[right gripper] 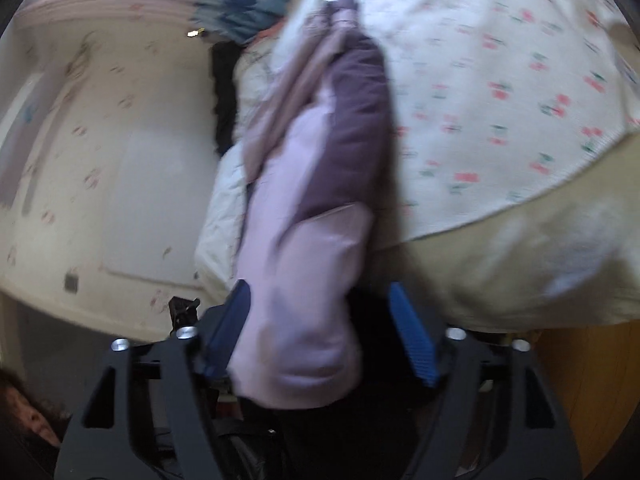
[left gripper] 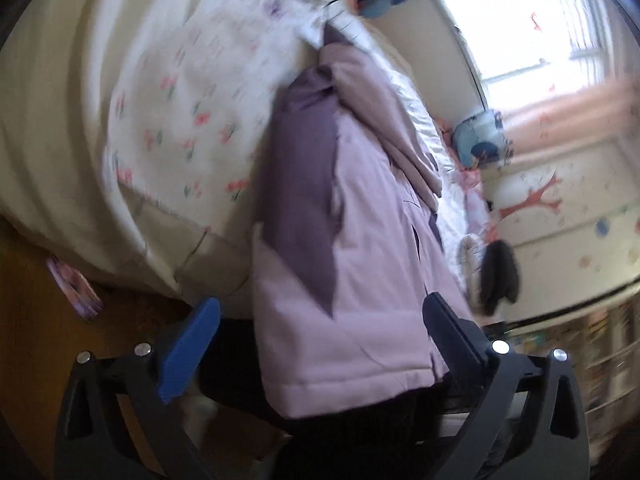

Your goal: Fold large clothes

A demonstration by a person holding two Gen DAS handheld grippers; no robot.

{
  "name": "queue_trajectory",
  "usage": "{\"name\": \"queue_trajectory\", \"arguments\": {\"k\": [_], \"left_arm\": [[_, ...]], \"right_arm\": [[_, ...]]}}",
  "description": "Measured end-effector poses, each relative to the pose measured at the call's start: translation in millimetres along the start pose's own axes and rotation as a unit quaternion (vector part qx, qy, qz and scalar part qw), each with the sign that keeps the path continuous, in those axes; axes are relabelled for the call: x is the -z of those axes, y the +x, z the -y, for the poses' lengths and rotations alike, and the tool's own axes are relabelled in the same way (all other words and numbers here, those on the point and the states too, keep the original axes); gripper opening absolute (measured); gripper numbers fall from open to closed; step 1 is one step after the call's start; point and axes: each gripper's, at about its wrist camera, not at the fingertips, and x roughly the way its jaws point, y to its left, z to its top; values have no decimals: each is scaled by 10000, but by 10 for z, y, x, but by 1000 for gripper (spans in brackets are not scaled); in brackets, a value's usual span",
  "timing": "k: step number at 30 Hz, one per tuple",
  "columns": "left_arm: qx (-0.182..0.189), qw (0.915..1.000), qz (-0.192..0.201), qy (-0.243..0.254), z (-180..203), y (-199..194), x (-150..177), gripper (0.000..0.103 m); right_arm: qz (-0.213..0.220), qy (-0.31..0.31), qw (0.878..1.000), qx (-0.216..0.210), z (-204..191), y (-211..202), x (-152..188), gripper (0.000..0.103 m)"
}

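Note:
A padded jacket, light pink with dark purple panels, hangs between both grippers over the edge of a bed. In the left wrist view the jacket (left gripper: 352, 264) runs from the bed down between the fingers of my left gripper (left gripper: 320, 316), whose jaws stand wide apart around its hem. In the right wrist view the jacket (right gripper: 304, 280) fills the gap between the blue pads of my right gripper (right gripper: 320, 312), whose jaws also stand apart. The left pad touches the cloth. Both views are blurred.
The bed has a cream quilt with a cherry print (left gripper: 172, 120) (right gripper: 500, 92). Wooden floor (left gripper: 36, 320) lies below the bed edge. A bright window (left gripper: 536, 24), a wall with stickers (left gripper: 560, 216), a dark garment (left gripper: 498, 276) and blue bedding (right gripper: 244, 8) are behind.

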Motion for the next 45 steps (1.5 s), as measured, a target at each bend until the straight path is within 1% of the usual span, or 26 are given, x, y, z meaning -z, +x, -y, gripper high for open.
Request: {"name": "queue_trajectory", "arguments": {"k": [1,4,6,8,10,12,13,14,15,16,17,20,23,27,29,31,32,33,35,36,37,39,40,41,43,45], "left_arm": [[12,9999,-47,-116,-86,52,-3,97],[113,9992,-321,-205,-272,238,19,97],[379,9972,-571,-291,-309,451,15,97],[832,9933,-723,-350,-253,627,35,97],[959,9922,-757,-238,-98,769,74,97],[631,9953,-734,-33,112,902,132,97],[335,9972,-665,59,211,929,162,92],[182,9980,-598,84,315,937,183,70],[119,9986,-519,29,382,906,178,52],[212,9991,-355,-124,468,814,140,31],[344,9991,-217,-123,550,734,110,23],[374,9984,158,393,1041,429,50,17],[622,9933,495,838,1512,120,73,17],[820,9885,394,1210,1716,-146,270,17],[827,9866,54,1404,1661,-205,440,17],[758,9791,-768,1724,1522,-138,747,22],[646,9758,-1090,1780,1436,-119,860,25],[352,9729,-1393,1811,1312,-97,1012,27],[-149,9742,-1619,1568,986,-144,1188,32],[-324,9763,-1582,1440,853,-243,1220,32],[-692,9817,-1333,1173,656,-401,1191,35],[-1252,9869,-765,674,442,-663,1023,36],[-1468,9871,-439,465,389,-789,911,41],[-1663,9857,32,283,376,-921,764,51],[-1640,9827,752,410,592,-991,508,66],[-1361,9818,1057,796,897,-822,289,71]], "right_arm": [[-73,79,9999,-67,53,24,-12,71],[-354,213,9987,-290,166,193,-18,81],[-515,270,9972,-466,218,362,-78,81],[-570,336,9957,-641,260,540,-107,81],[-609,350,9937,-870,235,702,-99,80],[-561,98,9932,-1015,147,853,-85,52],[-458,-62,9928,-1103,86,878,-78,27],[-279,-123,9938,-1067,34,885,-89,21],[-119,-202,9938,-1090,-20,875,-109,19],[38,-317,9931,-1126,-104,829,-129,16],[183,-464,9921,-1152,-232,759,-164,15],[483,-946,9869,-1214,-680,526,-278,14],[733,-1206,9787,-1488,-998,235,-355,14],[791,-1457,9744,-1519,-1137,-171,-183,14],[645,-1506,9779,-1297,-985,-364,35,14],[274,-1462,9824,-1131,-780,-452,279,16],[84,-1427,9847,-996,-689,-479,379,22],[-160,-1328,9880,-768,-565,-484,494,24],[-456,-1000,9939,-74,-210,-521,665,28],[-431,-791,9959,107,-47,-567,703,31],[-257,-572,9978,210,97,-670,695,36],[223,-421,9963,717,170,-868,564,42],[491,-328,9951,798,167,-977,458,42],[819,-333,9932,763,105,-1091,290,47],[1192,-667,9868,869,-141,-1145,-22,55],[1318,-1107,9812,869,-439,-978,-429,65]]}}
